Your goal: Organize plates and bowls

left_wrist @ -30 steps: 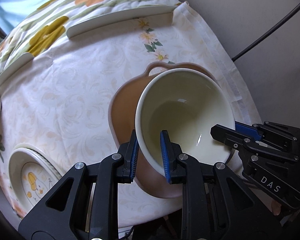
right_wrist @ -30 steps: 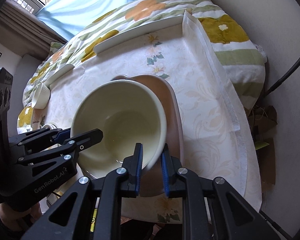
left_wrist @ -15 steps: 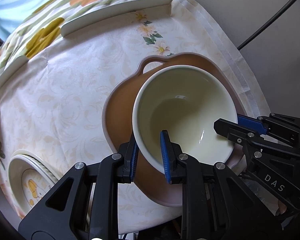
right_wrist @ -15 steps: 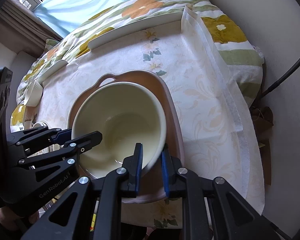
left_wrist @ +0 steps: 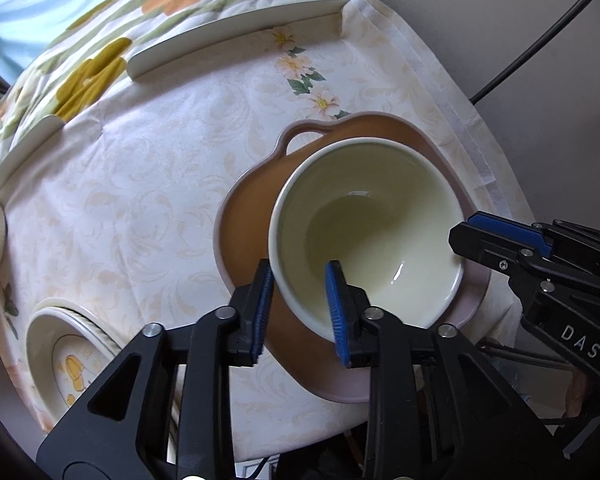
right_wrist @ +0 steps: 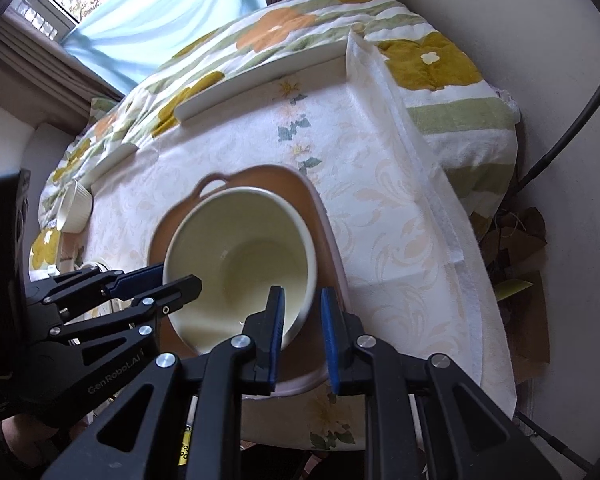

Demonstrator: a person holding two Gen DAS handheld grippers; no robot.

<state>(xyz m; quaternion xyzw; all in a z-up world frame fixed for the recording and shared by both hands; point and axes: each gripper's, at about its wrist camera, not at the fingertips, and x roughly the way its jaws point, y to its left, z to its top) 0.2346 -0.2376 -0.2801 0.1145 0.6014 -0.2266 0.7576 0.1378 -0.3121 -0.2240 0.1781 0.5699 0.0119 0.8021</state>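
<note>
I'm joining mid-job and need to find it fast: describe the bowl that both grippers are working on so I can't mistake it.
On the cream flowered tablecloth, find the big brown handled dish near the edge. The pale cream bowl sits inside it, with the left gripper and right gripper straddling its rim, jaws opening. It is plain, deep and smooth, unlike the ribbed white cup and the picture-printed plates.

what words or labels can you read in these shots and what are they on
"DAS" on the body of the right tool, seen from the left wrist; more of the word may be cut off.
"GenRobot.AI" on the body of the left tool, seen from the right wrist.
Yellow label under the table edge: print too small to read.
Nothing legible on the bowl or plates.
</note>
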